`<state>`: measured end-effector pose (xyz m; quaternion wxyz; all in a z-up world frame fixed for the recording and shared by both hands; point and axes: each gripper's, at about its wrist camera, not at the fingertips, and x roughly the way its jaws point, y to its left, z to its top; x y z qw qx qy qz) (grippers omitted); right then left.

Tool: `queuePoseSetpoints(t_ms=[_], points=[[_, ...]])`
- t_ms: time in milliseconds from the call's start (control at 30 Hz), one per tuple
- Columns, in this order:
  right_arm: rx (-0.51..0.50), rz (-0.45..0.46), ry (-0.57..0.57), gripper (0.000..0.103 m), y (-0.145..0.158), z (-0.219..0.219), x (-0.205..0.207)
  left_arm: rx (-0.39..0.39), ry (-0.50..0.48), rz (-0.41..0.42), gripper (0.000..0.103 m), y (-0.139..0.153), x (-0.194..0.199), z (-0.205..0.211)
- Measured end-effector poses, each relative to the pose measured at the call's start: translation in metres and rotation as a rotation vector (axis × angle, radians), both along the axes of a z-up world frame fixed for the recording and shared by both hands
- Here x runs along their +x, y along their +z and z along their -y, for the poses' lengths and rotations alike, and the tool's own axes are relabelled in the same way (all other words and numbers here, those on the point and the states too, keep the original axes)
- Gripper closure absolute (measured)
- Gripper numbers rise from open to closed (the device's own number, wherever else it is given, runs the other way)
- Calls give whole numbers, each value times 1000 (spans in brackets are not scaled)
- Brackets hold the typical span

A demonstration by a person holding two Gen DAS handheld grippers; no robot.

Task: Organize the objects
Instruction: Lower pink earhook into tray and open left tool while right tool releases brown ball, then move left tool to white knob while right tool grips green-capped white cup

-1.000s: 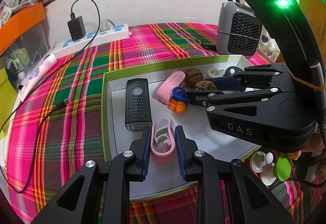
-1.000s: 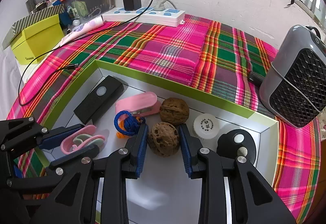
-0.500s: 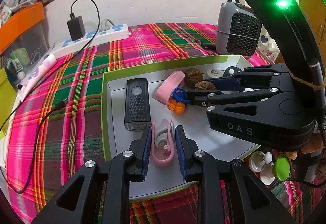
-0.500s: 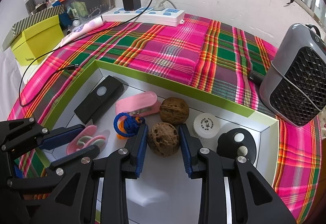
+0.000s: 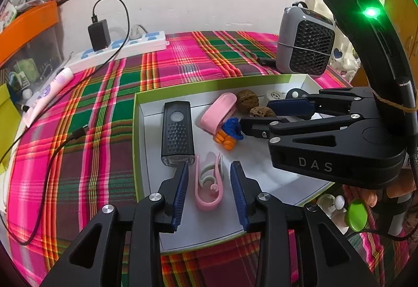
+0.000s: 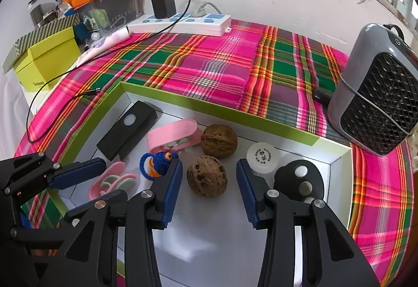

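Tray (image 6: 263,125) sitting on cloth (image 6: 209,70). Inside, left to right: flat device (image 6: 128,127), case (image 6: 172,138), two walnuts (image 6: 219,140) (image 6: 206,176) (one lying before other), cap (image 6: 262,157), disc (image 6: 297,180). Clip (image 5: 209,182) lying nearest, just before flat device. Knitted toy (image 6: 156,164) lying just before case. Heater (image 6: 378,104) standing right of tray; power strip (image 6: 183,22) lying behind, by wall.

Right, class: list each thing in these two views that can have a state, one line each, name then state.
left gripper: jaws just opened, clear of the pink clip
pink clip: lying flat in the tray, released
right gripper: jaws just opened, clear of the walnut
walnut: resting on the tray floor, released
tray: open-topped, holding items
charger: plugged into the power strip
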<state>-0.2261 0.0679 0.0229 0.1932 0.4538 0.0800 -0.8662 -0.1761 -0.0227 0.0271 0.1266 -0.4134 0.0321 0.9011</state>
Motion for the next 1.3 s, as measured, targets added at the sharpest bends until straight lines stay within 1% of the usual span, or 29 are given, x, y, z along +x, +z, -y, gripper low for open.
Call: queuePoseSetpoints(t_ms=[567,867,1133,1300], points=[[-42,-36,-38,59,16,-13,18,22,14,-29,69,12,20,8],[-68,-79,-57,59,31,-21,45,29,16,-59,69,23,40,10],[-85,-105,-70,59,38,-28,68,25,10,-76,69,29,60,7],[-108,-139,-89,59,44,-38,91,47,17,-86,69,32,74,10]])
